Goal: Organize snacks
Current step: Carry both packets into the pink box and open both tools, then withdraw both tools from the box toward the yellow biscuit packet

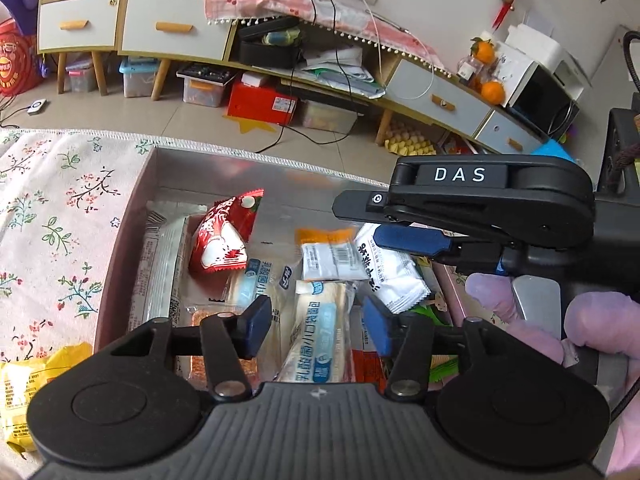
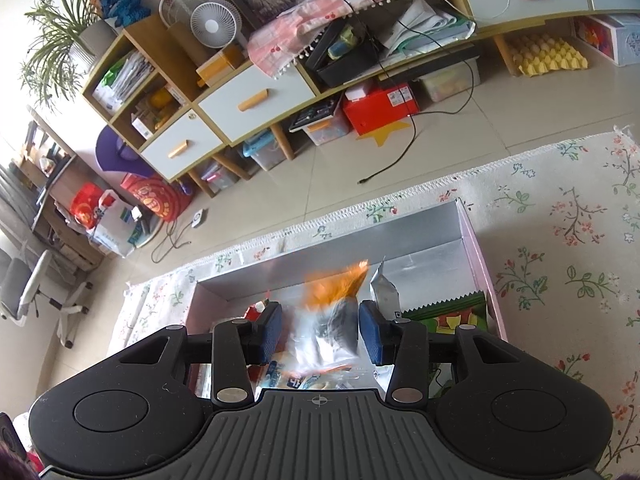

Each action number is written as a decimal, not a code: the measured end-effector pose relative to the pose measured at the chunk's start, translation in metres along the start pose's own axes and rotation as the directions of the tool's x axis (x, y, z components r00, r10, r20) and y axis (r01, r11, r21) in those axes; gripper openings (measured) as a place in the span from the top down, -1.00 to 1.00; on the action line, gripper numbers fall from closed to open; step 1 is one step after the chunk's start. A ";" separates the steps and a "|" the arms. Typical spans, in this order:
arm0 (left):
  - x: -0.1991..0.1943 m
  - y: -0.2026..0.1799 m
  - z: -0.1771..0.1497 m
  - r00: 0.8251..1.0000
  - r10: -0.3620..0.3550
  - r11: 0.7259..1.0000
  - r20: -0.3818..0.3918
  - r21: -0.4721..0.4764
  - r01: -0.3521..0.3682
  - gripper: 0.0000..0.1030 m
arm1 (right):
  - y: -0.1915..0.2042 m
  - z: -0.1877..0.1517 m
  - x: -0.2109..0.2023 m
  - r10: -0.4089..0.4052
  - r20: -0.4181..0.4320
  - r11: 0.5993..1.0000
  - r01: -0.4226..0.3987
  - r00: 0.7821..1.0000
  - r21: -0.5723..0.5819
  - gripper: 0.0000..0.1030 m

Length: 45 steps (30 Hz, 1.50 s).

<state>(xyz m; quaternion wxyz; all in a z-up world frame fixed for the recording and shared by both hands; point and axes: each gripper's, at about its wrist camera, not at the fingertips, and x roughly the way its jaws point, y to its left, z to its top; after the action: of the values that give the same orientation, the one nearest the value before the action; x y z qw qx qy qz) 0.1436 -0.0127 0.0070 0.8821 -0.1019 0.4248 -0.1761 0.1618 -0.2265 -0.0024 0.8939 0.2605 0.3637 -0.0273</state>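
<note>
A pink box (image 1: 120,220) with a silver inside holds several snack packets. In the left wrist view my left gripper (image 1: 316,330) stands open just above a white bread packet (image 1: 320,320) that lies in the box, its pads clear of it. A red packet (image 1: 224,236) lies farther back. My right gripper (image 1: 360,220) reaches in from the right over the box. In its own view the right gripper (image 2: 321,332) is open, and a blurred orange-topped clear packet (image 2: 336,304) is loose between the jaws. The same orange-topped packet (image 1: 326,256) shows among the others.
A yellow packet (image 1: 24,392) lies outside the box on the floral tablecloth (image 1: 52,208). A green packet (image 2: 444,312) and a silver one (image 2: 384,288) sit at the box's right end. A gloved hand (image 1: 592,328) holds the right gripper. Beyond the table edge is tiled floor with cabinets.
</note>
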 end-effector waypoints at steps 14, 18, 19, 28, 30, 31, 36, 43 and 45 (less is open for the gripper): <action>-0.011 -0.005 -0.001 1.000 -0.029 0.999 0.000 0.040 0.029 -0.44 | 0.011 -0.001 -0.027 -0.040 0.020 0.999 0.041 0.999 -0.028 -0.46; -0.022 -0.006 -0.002 0.999 -0.033 0.998 0.012 0.056 0.032 -0.60 | 0.009 -0.003 -0.043 -0.066 0.034 0.998 0.066 0.997 -0.019 -0.56; -0.026 -0.007 -0.002 1.000 -0.024 0.998 0.018 0.063 0.023 -0.64 | 0.009 -0.004 -0.047 -0.073 0.036 0.997 0.074 0.997 -0.019 -0.57; -0.053 0.004 0.000 0.997 0.058 0.997 0.054 0.043 -0.061 -0.87 | 0.014 -0.017 -0.081 -0.116 0.045 0.991 0.119 0.992 -0.056 -0.69; -0.058 0.006 0.000 0.995 0.078 0.996 0.056 0.040 -0.080 -0.89 | 0.014 -0.019 -0.088 -0.123 0.049 0.990 0.126 0.991 -0.064 -0.72; -0.061 0.006 0.000 0.995 0.086 0.995 0.056 0.040 -0.088 -0.91 | 0.015 -0.021 -0.090 -0.127 0.050 0.989 0.130 0.991 -0.067 -0.73; -0.074 0.014 -0.002 0.987 0.159 0.987 0.031 0.030 -0.160 -0.96 | 0.018 -0.034 -0.103 -0.130 0.041 0.989 0.132 0.991 -0.068 -0.74; -0.091 0.036 -0.013 0.971 0.238 0.971 0.016 0.000 -0.238 -0.99 | 0.022 -0.055 -0.110 -0.164 0.005 0.981 0.163 0.987 -0.106 -0.75; -0.093 0.042 -0.018 0.968 0.251 0.968 0.016 -0.002 -0.251 -0.99 | 0.024 -0.061 -0.111 -0.164 -0.001 0.979 0.163 0.986 -0.122 -0.76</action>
<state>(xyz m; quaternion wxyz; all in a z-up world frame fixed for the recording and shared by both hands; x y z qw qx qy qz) 0.0856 0.0626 0.0485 0.9007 -0.0486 0.4272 -0.0623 0.0470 -0.1917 0.0453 0.9008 0.1749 0.3899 -0.0771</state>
